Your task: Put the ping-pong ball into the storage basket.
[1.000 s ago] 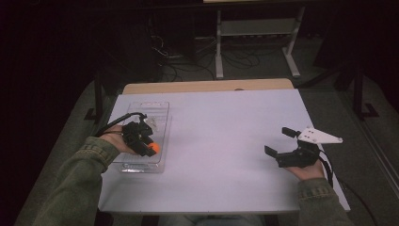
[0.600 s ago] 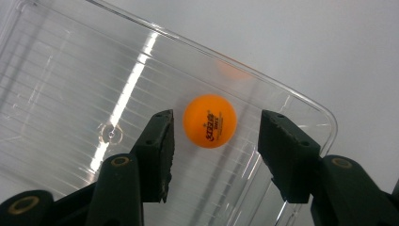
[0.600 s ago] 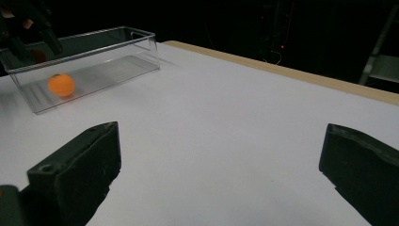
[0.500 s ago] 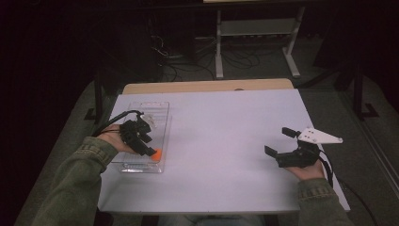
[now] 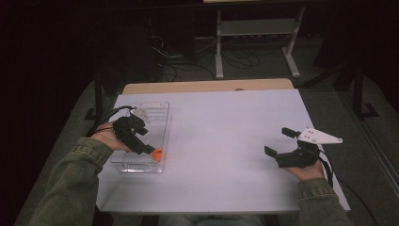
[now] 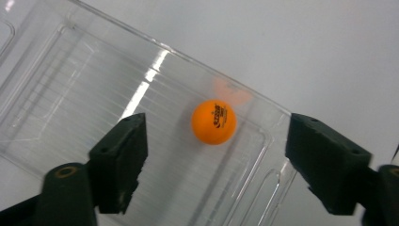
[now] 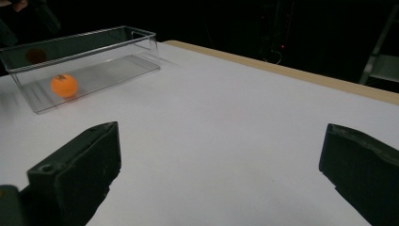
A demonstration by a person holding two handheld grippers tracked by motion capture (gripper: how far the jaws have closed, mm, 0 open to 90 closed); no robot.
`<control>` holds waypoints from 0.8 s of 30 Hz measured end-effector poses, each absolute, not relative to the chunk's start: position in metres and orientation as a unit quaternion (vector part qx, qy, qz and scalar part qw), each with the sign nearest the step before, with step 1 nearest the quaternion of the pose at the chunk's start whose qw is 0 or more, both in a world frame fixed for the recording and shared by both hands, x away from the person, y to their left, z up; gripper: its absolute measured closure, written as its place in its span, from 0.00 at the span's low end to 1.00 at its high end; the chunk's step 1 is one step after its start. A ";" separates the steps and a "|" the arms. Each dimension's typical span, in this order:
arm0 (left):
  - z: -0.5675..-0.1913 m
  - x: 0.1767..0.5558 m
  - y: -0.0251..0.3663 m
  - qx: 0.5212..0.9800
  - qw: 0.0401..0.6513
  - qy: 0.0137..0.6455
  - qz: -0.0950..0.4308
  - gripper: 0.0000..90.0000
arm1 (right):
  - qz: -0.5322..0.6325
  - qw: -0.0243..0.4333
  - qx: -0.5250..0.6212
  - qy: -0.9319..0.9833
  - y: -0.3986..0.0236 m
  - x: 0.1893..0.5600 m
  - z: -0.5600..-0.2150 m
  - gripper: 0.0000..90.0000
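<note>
The left tongs (image 5: pixel 149 147) hung over the near end of a clear plastic bin (image 5: pixel 160 110), their jaws having just been opening and now standing well apart. In the left gripper view the tongs (image 6: pixel 216 150) looked straight down, and the orange ball (image 6: pixel 214 121) lay on the floor of the bin (image 6: pixel 94 84) in the gap between the two jaws, touched by neither pad. The ball carried a small dark printed mark on its upper face. From the high view the ball (image 5: pixel 157 153) sat close to the bin's near right corner, just beside the tips of the tongs.

The right tongs (image 5: pixel 281 144) rested low at the right side of the counter (image 5: pixel 226 136), well apart from the bin, with the jaws spread wide and nothing between them. The right gripper view looked across the white counter (image 7: pixel 226 132) between its tongs (image 7: pixel 221 165) toward the bin (image 7: pixel 136 42), where the ball (image 7: pixel 64 85) lay near the closer end wall.

Green sleeves covered both forearms. Beyond the counter's far wooden edge stood a metal stand among loose cables on the dark floor.
</note>
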State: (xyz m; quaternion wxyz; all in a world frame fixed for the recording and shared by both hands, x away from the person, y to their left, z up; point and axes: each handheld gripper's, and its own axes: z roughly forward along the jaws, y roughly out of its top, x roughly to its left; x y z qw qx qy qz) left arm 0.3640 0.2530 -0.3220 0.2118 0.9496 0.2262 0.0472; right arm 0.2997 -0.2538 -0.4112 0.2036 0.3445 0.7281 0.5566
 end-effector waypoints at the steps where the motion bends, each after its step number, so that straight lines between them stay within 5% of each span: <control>1: -0.321 0.363 0.253 0.949 0.213 0.225 0.049 0.18 | 0.557 0.204 0.344 0.728 -0.254 0.300 -0.411 0.00; 9: -0.312 0.358 0.255 0.941 0.239 0.231 0.063 0.01 | 0.557 0.204 0.345 0.728 -0.254 0.299 -0.411 0.00; 24: -0.297 0.343 0.258 0.924 0.293 0.223 0.098 0.00 | 0.557 0.205 0.346 0.727 -0.254 0.299 -0.411 0.00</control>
